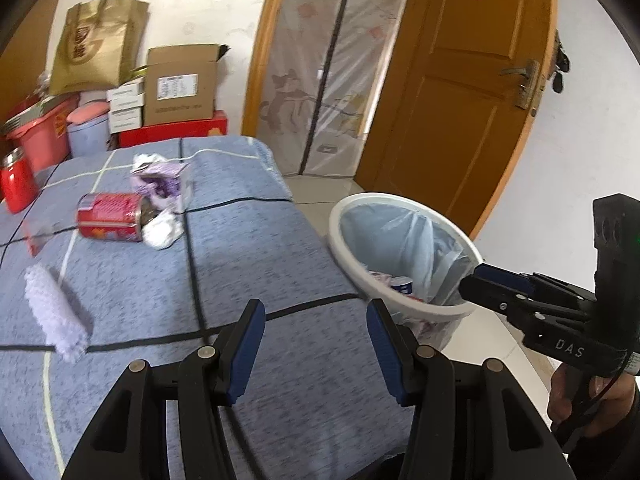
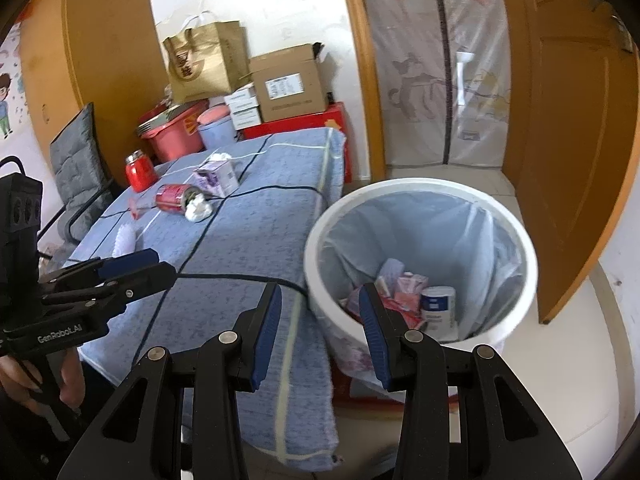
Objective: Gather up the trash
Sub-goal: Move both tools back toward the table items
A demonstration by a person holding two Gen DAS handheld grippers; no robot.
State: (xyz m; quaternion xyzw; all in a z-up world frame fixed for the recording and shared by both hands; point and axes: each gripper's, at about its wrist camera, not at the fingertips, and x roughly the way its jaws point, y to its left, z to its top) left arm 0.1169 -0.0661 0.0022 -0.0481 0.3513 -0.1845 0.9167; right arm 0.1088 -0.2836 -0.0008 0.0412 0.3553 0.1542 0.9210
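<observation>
A white bin (image 2: pixel 420 248) with a pale blue liner stands beside the table and holds several pieces of trash (image 2: pixel 404 296). It also shows in the left wrist view (image 1: pixel 404 248). On the blue cloth lie a red can (image 1: pixel 110 216), a crumpled white tissue (image 1: pixel 162 230), a purple carton (image 1: pixel 164 180) and a white fluffy roll (image 1: pixel 54 312). My left gripper (image 1: pixel 316 348) is open and empty above the near table edge. My right gripper (image 2: pixel 320 332) is open and empty, just in front of the bin's near rim.
A red flask (image 1: pixel 16 182) stands at the table's far left. Boxes, tubs and a gold paper bag (image 1: pixel 100 44) are stacked behind the table. A wooden door (image 1: pixel 460 80) stands open behind the bin. A grey padded chair (image 2: pixel 78 164) sits left of the table.
</observation>
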